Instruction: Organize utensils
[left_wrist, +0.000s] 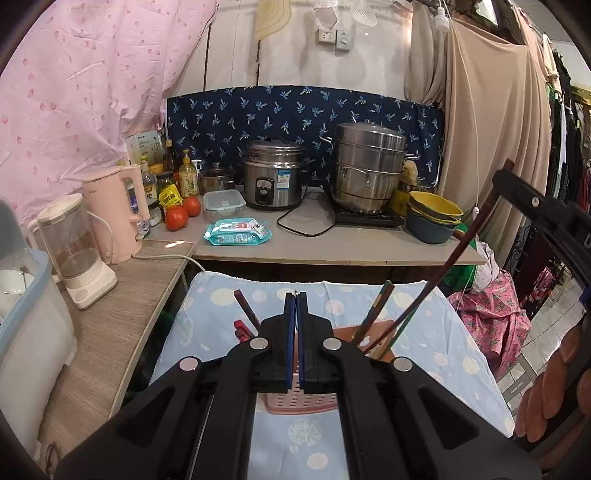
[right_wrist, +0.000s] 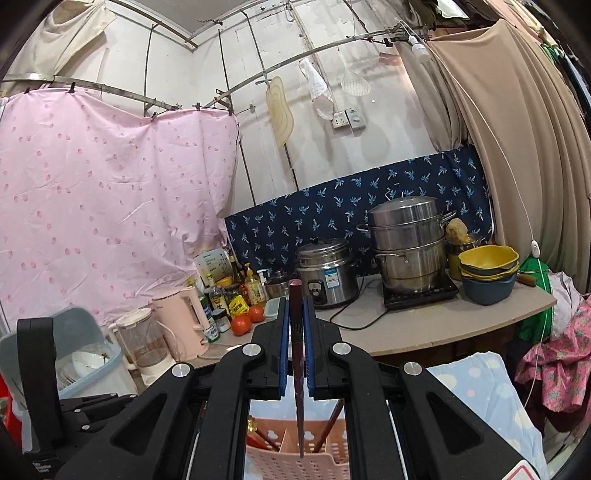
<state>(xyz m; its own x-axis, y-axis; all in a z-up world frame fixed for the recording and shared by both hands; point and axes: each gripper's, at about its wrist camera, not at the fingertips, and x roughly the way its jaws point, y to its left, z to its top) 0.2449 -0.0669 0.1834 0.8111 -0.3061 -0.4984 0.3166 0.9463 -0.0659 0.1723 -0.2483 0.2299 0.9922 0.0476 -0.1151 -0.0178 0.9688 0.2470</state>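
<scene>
My right gripper (right_wrist: 296, 325) is shut on a dark red-brown chopstick (right_wrist: 297, 369), which hangs point down over the pink perforated utensil basket (right_wrist: 299, 461). In the left wrist view the same chopstick (left_wrist: 439, 273) slants down into the basket (left_wrist: 303, 402), held by the right gripper's black body (left_wrist: 546, 210) at the right edge. My left gripper (left_wrist: 296, 306) is shut and empty, just above the basket. Other chopsticks (left_wrist: 373, 314) stand in the basket, and one dark chopstick (left_wrist: 245, 308) pokes up at its left.
The basket sits on a light blue patterned cloth (left_wrist: 443, 332). Behind is a counter with a rice cooker (left_wrist: 275, 177), steamer pot (left_wrist: 365, 170), stacked bowls (left_wrist: 434, 216), tomatoes (left_wrist: 177, 216), wipes (left_wrist: 238, 230), pink kettle (left_wrist: 118, 210) and blender (left_wrist: 74, 251). A dish bin (right_wrist: 74, 350) stands left.
</scene>
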